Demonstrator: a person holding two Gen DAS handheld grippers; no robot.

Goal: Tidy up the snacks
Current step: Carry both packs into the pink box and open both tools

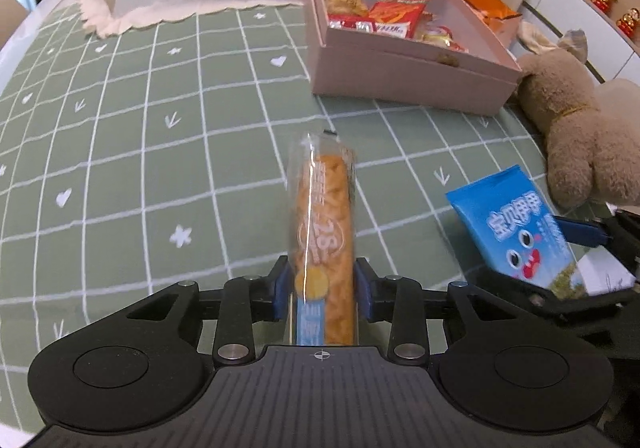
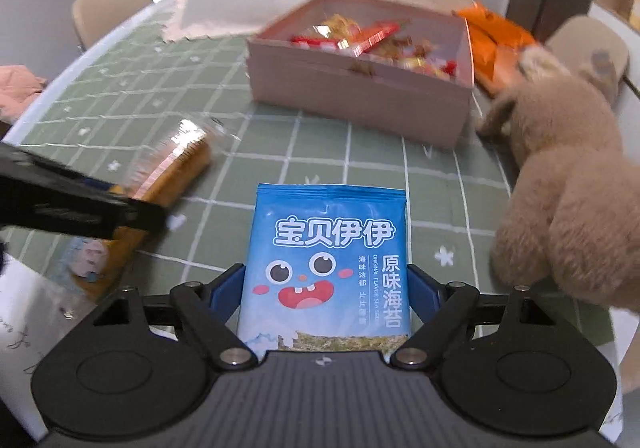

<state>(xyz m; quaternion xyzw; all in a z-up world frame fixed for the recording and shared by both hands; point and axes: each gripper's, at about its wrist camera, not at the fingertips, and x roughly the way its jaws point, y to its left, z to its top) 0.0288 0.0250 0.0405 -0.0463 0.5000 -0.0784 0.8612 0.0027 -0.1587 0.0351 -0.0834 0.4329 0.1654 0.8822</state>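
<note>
Two grips, I see: left gripper [image 1: 322, 288] clamps clear-wrapped orange snack stick [image 1: 325, 232]; right gripper [image 2: 326, 288] grasps blue seaweed packet [image 2: 328, 264]; pink snack box [image 1: 404, 76] sits beyond on bench [image 1: 160, 136]

I see open green surface [image 1: 160, 128] left of the pink box [image 1: 408, 80]; the plush toy [image 1: 576, 128] crowds its right side.
</note>
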